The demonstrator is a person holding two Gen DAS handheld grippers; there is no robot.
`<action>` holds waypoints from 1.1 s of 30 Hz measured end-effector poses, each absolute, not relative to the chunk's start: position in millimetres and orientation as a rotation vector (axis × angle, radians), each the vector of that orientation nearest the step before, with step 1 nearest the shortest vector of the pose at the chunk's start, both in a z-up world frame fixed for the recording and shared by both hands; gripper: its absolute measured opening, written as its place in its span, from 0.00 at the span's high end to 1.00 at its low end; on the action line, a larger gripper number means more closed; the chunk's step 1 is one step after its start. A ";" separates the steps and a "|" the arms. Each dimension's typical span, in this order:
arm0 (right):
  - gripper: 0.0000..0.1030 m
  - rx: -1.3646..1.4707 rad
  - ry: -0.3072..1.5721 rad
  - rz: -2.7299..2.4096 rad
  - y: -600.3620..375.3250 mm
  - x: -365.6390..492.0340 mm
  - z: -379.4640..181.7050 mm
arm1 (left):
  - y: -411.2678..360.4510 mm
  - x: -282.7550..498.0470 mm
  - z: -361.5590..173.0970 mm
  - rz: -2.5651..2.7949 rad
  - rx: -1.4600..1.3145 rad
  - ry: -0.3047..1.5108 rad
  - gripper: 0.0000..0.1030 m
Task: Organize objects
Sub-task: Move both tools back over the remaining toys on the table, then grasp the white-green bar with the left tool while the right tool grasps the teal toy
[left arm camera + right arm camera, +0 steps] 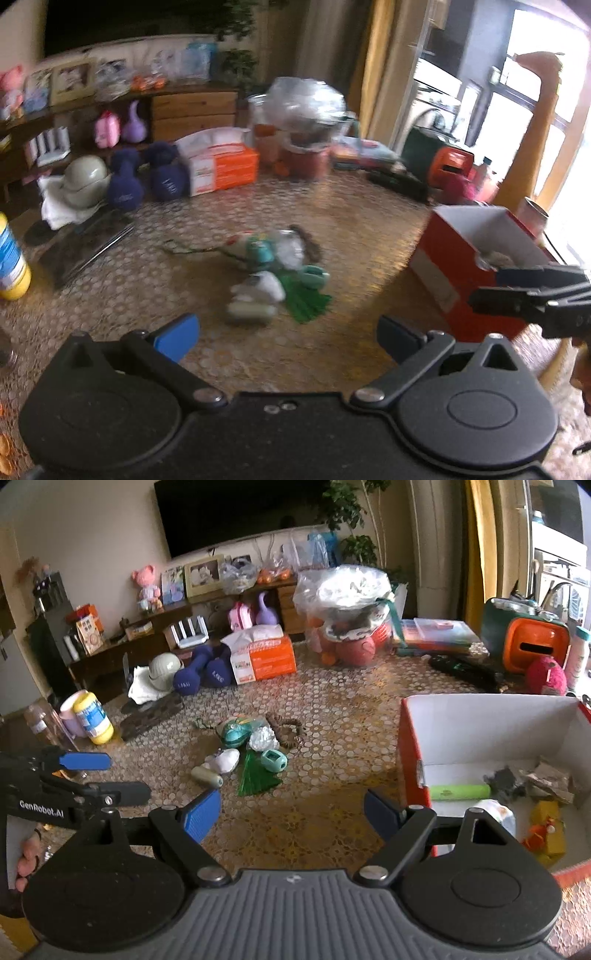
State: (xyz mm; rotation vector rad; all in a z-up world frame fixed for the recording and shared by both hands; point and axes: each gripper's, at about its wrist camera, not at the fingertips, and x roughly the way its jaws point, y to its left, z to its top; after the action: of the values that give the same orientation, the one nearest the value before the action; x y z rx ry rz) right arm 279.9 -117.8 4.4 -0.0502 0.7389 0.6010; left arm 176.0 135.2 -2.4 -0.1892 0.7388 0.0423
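A heap of small objects lies mid-table: a teal ball (pixel 234 733), a white crumpled piece (pixel 263 740), a brown cord (pixel 286 728), a teal holder (pixel 274 760), a green fan-shaped piece (pixel 255 777), a white pouch (pixel 226 760) and a grey-green capsule (pixel 207 776). The heap shows blurred in the left wrist view (pixel 273 273). A red box (pixel 410 760) with a white inside stands to the right and holds a green tube (pixel 460 792) and several small things. My left gripper (pixel 288 336) is open and empty, short of the heap. My right gripper (pixel 291 812) is open and empty, beside the box's left wall.
Along the table's back stand blue dumbbells (pixel 201 675), an orange tissue box (pixel 264 661), a plastic-wrapped basket (pixel 351 609), a beige helmet (pixel 164 670) and an orange-green case (pixel 532 642). A yellow-capped tub (pixel 92 716) stands at the left. The red box also shows in the left wrist view (pixel 443 273).
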 end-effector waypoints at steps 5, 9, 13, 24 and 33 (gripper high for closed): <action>0.18 -0.061 0.779 0.608 -98.2 301.9 -11.9 | 152.8 187.1 -18.8 0.064 -0.233 0.761 0.00; 0.18 -0.081 0.798 0.618 -82.6 322.2 -24.9 | 154.5 201.0 -34.6 0.077 -0.181 0.780 0.00; 0.18 -0.096 0.819 0.627 -67.3 342.9 -39.7 | 157.0 216.9 -50.7 0.092 -0.169 0.798 0.00; 0.18 -0.120 0.882 0.645 -31.2 394.1 -77.1 | 160.3 247.7 -86.1 0.103 -0.225 0.809 0.01; 0.30 -0.155 0.912 0.671 -14.1 413.5 -98.0 | 156.0 255.1 -96.7 0.134 -0.172 0.799 0.03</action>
State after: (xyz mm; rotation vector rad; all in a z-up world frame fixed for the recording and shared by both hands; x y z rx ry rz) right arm 413.5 -14.1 -98.0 -0.1551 0.9125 0.6709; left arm 255.1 156.0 -96.7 -0.1719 0.7987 0.1344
